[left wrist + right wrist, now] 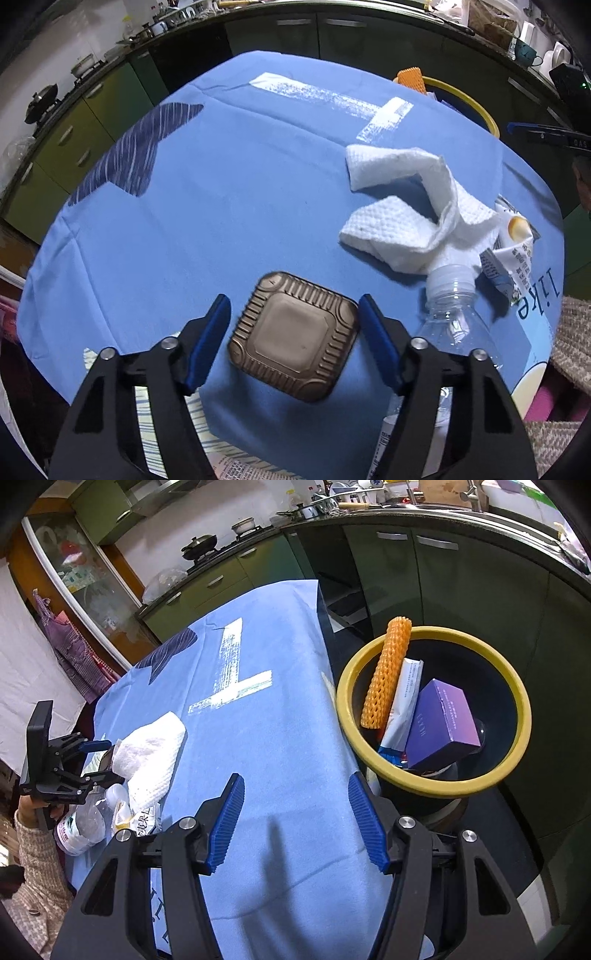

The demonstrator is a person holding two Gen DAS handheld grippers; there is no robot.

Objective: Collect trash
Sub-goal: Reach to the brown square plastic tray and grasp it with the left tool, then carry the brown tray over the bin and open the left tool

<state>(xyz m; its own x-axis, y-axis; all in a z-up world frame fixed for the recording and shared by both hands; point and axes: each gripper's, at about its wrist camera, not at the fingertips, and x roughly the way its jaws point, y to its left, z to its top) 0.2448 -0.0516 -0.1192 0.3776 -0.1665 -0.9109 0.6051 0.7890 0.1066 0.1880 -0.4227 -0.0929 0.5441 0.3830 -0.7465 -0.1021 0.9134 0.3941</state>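
A brown ribbed square plastic tray (295,339) lies on the blue tablecloth (221,221) between the fingers of my left gripper (293,301). The right pad is at the tray's corner, and a thin strip of cloth shows by the left pad, so the gripper is open. Right of the tray lie a crumpled white paper towel (417,214), a clear plastic bottle (454,325) and a printed wrapper (513,254). My right gripper (295,777) hangs open and empty over the cloth, beside the yellow-rimmed bin (524,716). The left gripper (101,760) shows at the far left of the right wrist view.
The bin holds an orange foam net (386,672), a white packet (402,701) and a purple box (443,723). The table edge (325,672) runs just left of the bin. Green cabinets (424,576) and a cluttered counter lie behind. A person's sleeve (33,849) is at the lower left.
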